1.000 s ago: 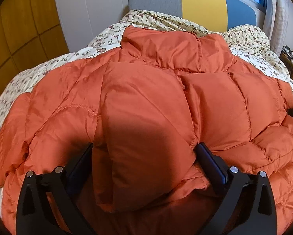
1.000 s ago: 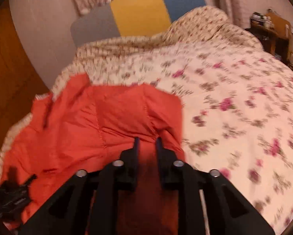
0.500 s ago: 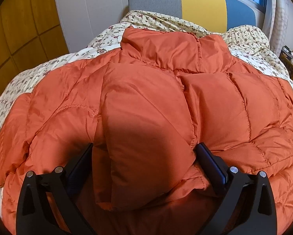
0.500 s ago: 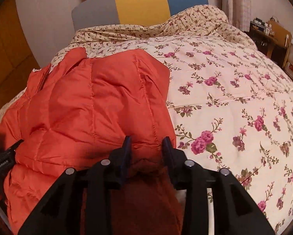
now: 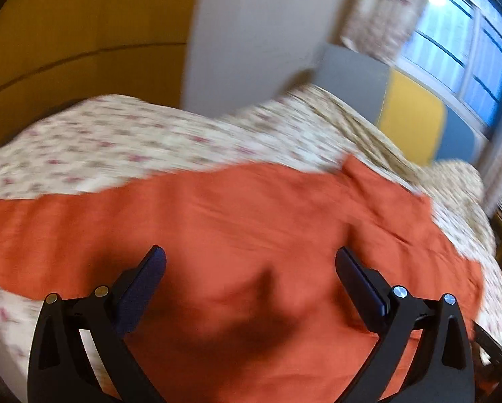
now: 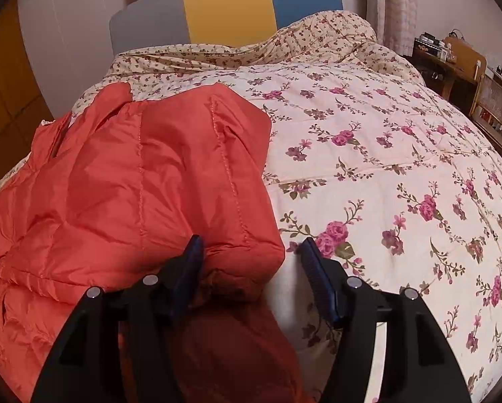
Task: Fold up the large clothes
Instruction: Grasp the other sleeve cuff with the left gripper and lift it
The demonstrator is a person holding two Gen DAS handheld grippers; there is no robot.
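Two wide-spread jaws of the left gripper [image 5: 250,262] hanging empty over the orange jacket [image 5: 251,221] lying across the floral quilt [image 5: 116,141], then right gripper [image 6: 251,252] opening, jacket corner loosely between them near the quilt's left edge.

A floral quilt [image 6: 385,154] covers the bed, bunched at the far end below a grey, yellow and blue headboard [image 6: 227,13] (curtains [image 6: 398,10] hang behind); a cluttered wooden desk [image 6: 452,63] stands far right
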